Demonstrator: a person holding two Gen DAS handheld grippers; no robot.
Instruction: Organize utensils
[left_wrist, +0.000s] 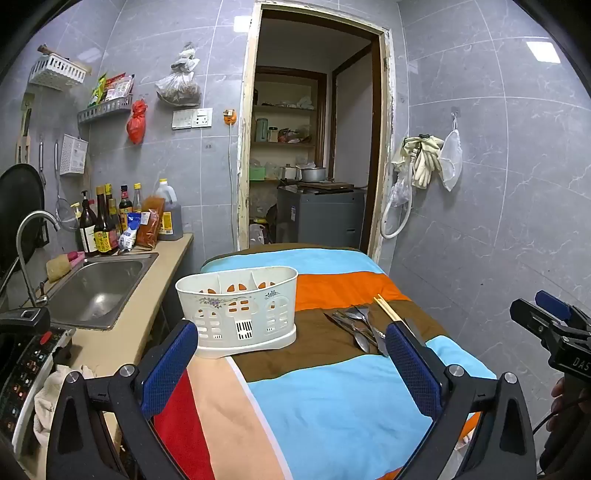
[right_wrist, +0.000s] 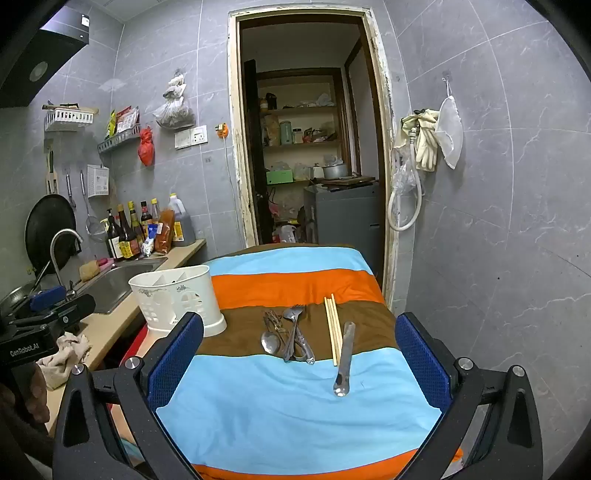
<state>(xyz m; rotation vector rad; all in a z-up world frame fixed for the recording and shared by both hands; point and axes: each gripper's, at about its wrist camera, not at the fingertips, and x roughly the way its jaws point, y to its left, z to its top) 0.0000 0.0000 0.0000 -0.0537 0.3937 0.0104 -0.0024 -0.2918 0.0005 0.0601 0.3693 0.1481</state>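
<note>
While both the left gripper (left_wrist: 291, 350) and right gripper (right_wrist: 300, 345) stand wide apart and empty, the cutlery (right_wrist: 288, 338) on the cloth (right_wrist: 280, 406) is approached; one piece is taken by the handle, then lowered into the caddy (left_wrist: 238, 310).

Black tool (right_wrist: 299, 354); blue mesh pads (right_wrist: 173, 358)

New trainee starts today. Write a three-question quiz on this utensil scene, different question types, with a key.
1. True or false: the caddy already holds the chopsticks.
2. The caddy stands on which side of the cutlery in the right wrist view? A left, B right.
3. Fill in: both the left gripper and the right gripper are ____.

Key: 1 false, they lie on the cloth. 2 A. 3 open.
</note>
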